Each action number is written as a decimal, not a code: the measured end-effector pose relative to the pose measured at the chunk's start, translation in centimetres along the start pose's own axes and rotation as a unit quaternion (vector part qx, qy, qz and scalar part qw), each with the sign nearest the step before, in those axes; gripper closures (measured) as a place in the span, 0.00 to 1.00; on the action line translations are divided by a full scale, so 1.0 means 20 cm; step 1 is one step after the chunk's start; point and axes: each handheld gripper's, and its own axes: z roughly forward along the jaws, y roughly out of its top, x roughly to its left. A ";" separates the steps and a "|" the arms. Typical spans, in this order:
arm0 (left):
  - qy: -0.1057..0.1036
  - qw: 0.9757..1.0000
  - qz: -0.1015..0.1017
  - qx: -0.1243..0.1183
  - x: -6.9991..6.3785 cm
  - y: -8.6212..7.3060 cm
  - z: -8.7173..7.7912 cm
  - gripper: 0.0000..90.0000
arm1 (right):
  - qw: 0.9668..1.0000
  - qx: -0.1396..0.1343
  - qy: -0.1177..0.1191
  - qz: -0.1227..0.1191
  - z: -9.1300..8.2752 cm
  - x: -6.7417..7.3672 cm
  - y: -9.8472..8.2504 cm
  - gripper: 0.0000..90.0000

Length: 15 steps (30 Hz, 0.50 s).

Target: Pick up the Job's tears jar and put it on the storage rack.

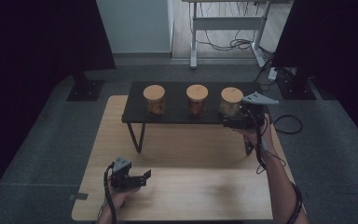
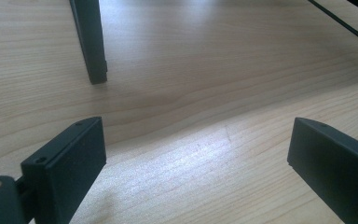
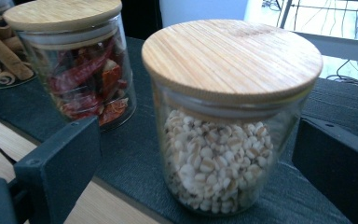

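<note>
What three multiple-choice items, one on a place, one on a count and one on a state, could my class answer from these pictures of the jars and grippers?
1. Where does the jar of pale grains stand?
A. on the black shelf
B. on the floor
C. on the bare wooden table

2. How many jars with wooden lids stand in the row?
A. two
B. three
C. five

3. How do the jaws of the right gripper stand?
A. clamped on the lid
C. pressed on the red chilli jar
B. open, either side of the grain jar, clear of the glass

Answers: 1 A, the right gripper view shows it on the dark board; 2 B, the high view shows three lids side by side; 3 B, a gap shows between each jaw and the glass.
</note>
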 end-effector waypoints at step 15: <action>-0.005 1.000 0.005 -0.001 -0.02 0.00 0.00 0.04 | 1.000 -0.018 0.012 -0.009 -0.13 0.05 -0.15 0.00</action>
